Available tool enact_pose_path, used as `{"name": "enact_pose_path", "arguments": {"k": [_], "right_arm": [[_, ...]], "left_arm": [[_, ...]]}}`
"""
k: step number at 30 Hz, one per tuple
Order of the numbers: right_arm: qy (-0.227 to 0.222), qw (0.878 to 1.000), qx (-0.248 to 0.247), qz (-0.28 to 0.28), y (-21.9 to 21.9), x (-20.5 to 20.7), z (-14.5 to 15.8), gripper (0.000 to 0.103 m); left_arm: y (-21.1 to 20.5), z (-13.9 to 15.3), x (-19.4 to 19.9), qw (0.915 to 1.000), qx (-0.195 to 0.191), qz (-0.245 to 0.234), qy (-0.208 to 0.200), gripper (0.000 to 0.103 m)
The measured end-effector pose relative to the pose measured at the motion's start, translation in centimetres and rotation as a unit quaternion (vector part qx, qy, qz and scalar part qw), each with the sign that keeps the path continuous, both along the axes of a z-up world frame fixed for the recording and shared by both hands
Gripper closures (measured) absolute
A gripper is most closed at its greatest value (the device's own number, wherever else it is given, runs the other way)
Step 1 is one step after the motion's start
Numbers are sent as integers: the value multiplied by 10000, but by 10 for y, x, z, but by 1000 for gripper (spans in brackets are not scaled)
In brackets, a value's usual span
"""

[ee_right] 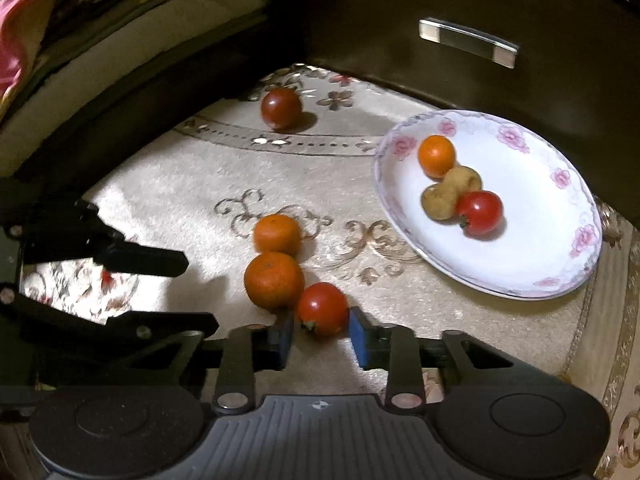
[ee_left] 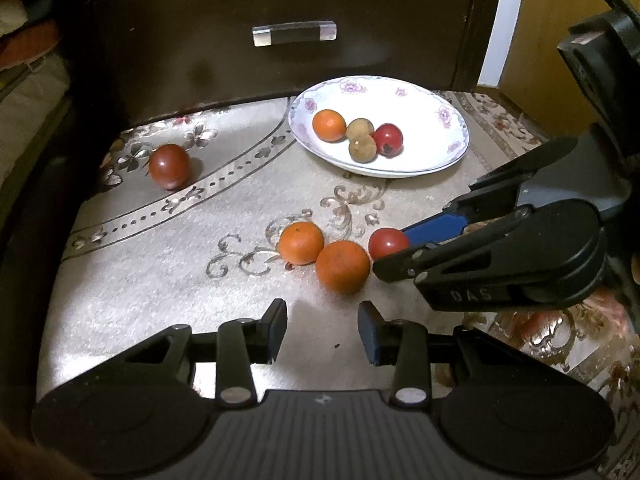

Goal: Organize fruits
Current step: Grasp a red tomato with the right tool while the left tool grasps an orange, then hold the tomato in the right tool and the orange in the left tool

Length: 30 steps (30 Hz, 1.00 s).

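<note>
Four fruits already sit in the plate (ee_right: 540,256); four are left on the counter (ee_right: 180,184). The right gripper (ee_right: 321,330) is clamped on the red tomato (ee_right: 322,308) beside two oranges. The left gripper (ee_left: 322,326) hangs open, holding nothing.

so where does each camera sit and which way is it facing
Left wrist: on the left gripper, angled down at the cloth; its own fingers show, the right gripper enters from the right.
Right wrist: on the right gripper, angled down, pads at a tomato; left gripper at left.
Shared: plate, oranges.
</note>
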State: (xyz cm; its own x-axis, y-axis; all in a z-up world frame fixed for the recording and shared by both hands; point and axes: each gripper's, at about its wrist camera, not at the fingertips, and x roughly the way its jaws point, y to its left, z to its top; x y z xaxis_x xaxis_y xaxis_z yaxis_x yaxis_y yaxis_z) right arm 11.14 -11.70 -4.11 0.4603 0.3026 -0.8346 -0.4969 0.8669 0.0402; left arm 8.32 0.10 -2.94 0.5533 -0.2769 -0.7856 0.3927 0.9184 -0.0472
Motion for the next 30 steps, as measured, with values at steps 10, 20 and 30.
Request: {"name": "enact_pose_path", "arguments": {"k": [10,20,30], "right_arm": [[-47,9998,2,-190,-18,-4,10,80],[22,9993,-89,-370,-42,-8,6,80],[-14,9994,-174,-300,-39,-11,6,80]], "left_arm": [[-18,-13,20,9999,-104,70,66,58],[-32,-20,34,9998,-70,172,15,58],[-32,-18,24,10000,-47,17,27,62]]}}
